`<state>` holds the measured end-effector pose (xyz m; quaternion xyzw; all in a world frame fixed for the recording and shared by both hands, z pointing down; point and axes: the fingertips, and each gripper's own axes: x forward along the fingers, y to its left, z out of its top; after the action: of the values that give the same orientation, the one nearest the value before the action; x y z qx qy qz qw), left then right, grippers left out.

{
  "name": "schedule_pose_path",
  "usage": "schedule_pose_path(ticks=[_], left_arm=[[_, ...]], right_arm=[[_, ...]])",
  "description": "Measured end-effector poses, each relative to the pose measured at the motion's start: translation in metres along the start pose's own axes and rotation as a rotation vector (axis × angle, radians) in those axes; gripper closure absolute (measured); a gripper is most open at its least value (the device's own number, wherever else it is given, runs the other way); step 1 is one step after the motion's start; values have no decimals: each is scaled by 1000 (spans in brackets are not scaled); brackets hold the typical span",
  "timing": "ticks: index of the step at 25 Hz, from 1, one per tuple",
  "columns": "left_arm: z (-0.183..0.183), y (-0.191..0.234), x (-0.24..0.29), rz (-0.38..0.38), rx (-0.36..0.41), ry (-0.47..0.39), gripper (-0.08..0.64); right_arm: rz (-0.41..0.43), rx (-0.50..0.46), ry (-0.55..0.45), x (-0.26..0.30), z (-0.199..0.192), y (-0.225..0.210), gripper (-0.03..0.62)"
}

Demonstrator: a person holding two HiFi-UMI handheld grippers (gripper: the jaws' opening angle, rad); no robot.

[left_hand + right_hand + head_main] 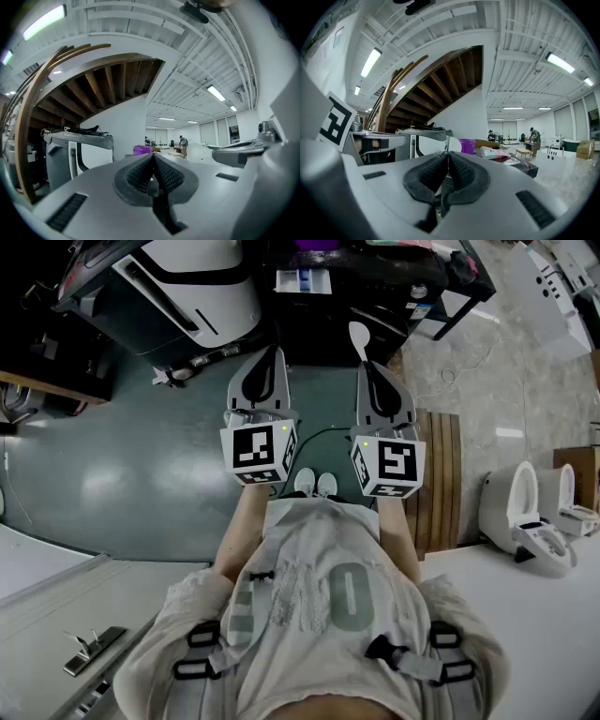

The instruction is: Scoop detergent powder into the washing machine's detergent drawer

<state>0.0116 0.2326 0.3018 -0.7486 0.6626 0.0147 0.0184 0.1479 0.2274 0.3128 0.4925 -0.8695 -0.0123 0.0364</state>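
Detergent powder shows nowhere in these views; I cannot pick out its container, and the scoop looks empty. The right gripper (366, 367) has its fingers pressed on the handle of a small white plastic spoon (359, 336), whose bowl pokes out past the tips toward the far side. The same pale bowl peeks over the tips in the right gripper view (451, 144). The left gripper (273, 354) has its fingers pressed together on nothing. On the far dark surface (375, 315) sits a white tray with blue compartments (302, 280), probably the detergent drawer. A white rounded appliance with a dark curved band (192, 282), likely the washing machine, stands to the far left. My reading is that only the spoon pick-up is done. Scooping and tipping powder into the tray remain.
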Motion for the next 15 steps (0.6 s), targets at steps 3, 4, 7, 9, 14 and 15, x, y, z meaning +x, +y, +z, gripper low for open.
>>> schedule_pose_path(ticks=[3, 4, 7, 9, 14, 15], left_arm=[[-2, 10, 0, 9, -5, 2, 540], [-3, 13, 0, 11, -7, 4, 540], [-6, 22, 1, 13, -12, 8, 540], [-7, 28, 0, 17, -13, 6, 540], [-9, 49, -2, 29, -21, -7, 540], [-10, 53, -2, 31, -26, -7, 540]], right_arm=[[4, 0, 6, 5, -2, 5, 581], [6, 1, 8, 7, -3, 7, 581], [10, 10, 14, 12, -6, 12, 581], [-1, 24, 12, 15, -7, 13, 581], [-18, 40, 1, 22, -6, 18, 581], [-20, 41, 0, 23, -6, 19, 581]])
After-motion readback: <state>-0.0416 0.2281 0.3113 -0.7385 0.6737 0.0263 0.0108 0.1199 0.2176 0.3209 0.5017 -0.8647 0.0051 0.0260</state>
